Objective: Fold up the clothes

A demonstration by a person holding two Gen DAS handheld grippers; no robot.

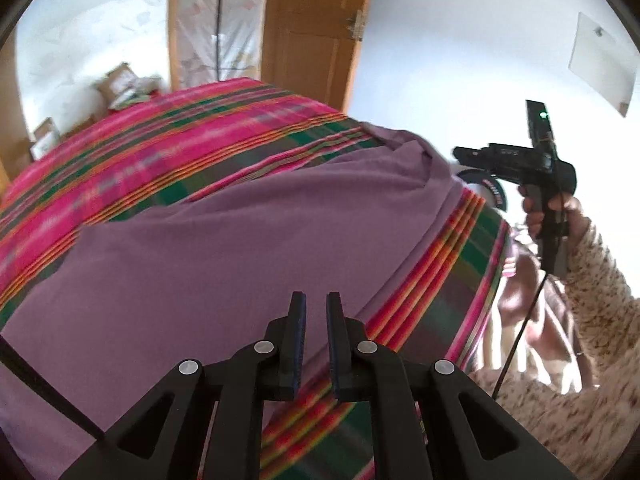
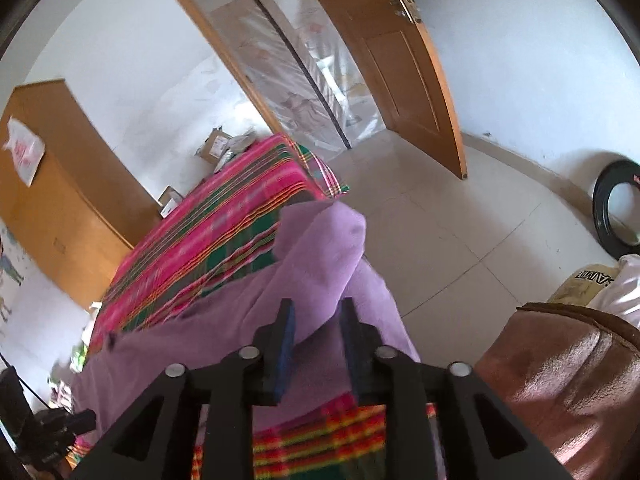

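A purple garment (image 1: 224, 248) lies spread over a bed with a pink, green and orange striped cover (image 1: 160, 148). In the left wrist view my left gripper (image 1: 316, 312) hovers over the garment's near edge, its fingers slightly apart with nothing between them. At the bed's right edge a hand holds my right gripper (image 1: 460, 156), and the garment's corner rises in folds toward it. The right wrist view shows the right gripper (image 2: 317, 316) closed on a raised, bunched fold of the purple garment (image 2: 320, 248).
An open wooden door (image 2: 404, 64) and a plastic-covered doorway lie beyond the bed. Cardboard boxes (image 2: 216, 146) sit by the far wall, next to a wooden cabinet (image 2: 60, 184). A tiled floor (image 2: 440, 232) runs along the bed's right side, with a black ring (image 2: 600, 216) leaning against the wall.
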